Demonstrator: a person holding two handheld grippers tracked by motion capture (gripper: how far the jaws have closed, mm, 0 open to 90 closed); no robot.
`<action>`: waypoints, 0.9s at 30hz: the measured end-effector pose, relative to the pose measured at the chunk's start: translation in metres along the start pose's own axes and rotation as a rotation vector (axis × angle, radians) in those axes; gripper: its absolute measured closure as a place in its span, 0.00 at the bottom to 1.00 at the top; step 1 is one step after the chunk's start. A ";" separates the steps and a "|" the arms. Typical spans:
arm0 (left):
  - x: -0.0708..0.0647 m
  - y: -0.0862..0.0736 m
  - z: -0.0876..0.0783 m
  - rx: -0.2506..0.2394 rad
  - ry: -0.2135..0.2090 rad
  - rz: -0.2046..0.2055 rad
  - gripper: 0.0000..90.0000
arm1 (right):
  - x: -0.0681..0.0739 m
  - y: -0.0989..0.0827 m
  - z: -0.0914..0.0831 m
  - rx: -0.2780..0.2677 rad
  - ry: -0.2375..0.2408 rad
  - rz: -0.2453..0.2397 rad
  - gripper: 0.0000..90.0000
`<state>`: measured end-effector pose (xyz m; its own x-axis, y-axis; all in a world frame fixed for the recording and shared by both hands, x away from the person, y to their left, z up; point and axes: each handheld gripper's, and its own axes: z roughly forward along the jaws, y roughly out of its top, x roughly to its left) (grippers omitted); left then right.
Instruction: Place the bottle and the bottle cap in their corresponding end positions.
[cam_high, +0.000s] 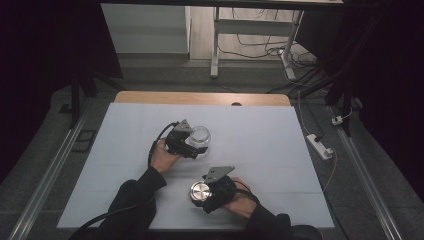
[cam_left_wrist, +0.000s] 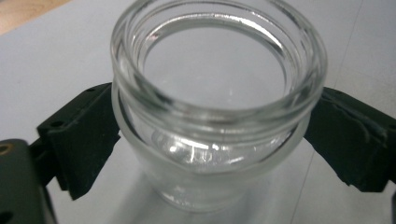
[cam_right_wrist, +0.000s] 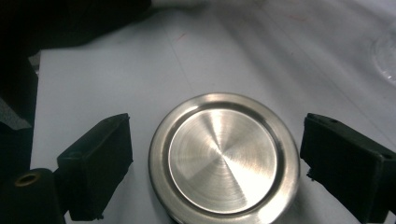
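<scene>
Worktop: a pale sheet (cam_high: 260, 135) covers the worktop, with a strip of bare wood (cam_high: 200, 98) showing along its far edge.
Glass jar: the clear, lidless jar (cam_high: 200, 137) stands upright near the middle of the sheet; in the left gripper view its thick threaded rim and its hollow inside (cam_left_wrist: 219, 107) look clean and hold nothing visible.
Left tool: the left tool (cam_high: 192, 145) sits just on the near-left side of the jar, held in the person's left hand (cam_high: 164, 156). In the left gripper view its two black jaws press against the jar on both sides just under the rim, so it grips the jar.
Metal lid: a round brushed-metal lid (cam_high: 200, 190) lies flat on the sheet, nearer the person than the jar and well apart from it; its raised rim and spun centre show clearly in the right gripper view (cam_right_wrist: 224, 156).
Right tool: the right tool (cam_high: 207, 192), held in the right hand (cam_high: 240, 202), is beside the lid. In the right gripper view its jaws stand wide apart on either side of the lid, with a gap of sheet between each jaw and the lid's edge; it holds nothing.
Surroundings: cables (cam_high: 300, 60) and a white power strip (cam_high: 320, 146) lie on the floor beyond and right of the worktop.
</scene>
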<state>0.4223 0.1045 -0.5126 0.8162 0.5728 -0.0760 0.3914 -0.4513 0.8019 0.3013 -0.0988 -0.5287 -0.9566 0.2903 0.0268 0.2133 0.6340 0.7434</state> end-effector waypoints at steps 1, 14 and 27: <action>0.000 -0.001 -0.001 0.005 -0.007 -0.002 0.06 | 0.000 0.001 -0.001 -0.005 -0.003 0.001 0.10; 0.000 -0.008 -0.015 0.002 -0.056 -0.054 0.02 | -0.005 0.005 -0.018 -0.047 -0.023 0.025 0.07; -0.015 -0.014 -0.037 0.011 -0.042 -0.035 0.00 | -0.013 0.004 -0.035 -0.077 -0.053 0.059 0.03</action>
<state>0.3886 0.1276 -0.5011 0.8188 0.5594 -0.1293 0.4249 -0.4389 0.7918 0.3080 -0.1252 -0.5028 -0.9307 0.3639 0.0380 0.2506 0.5583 0.7909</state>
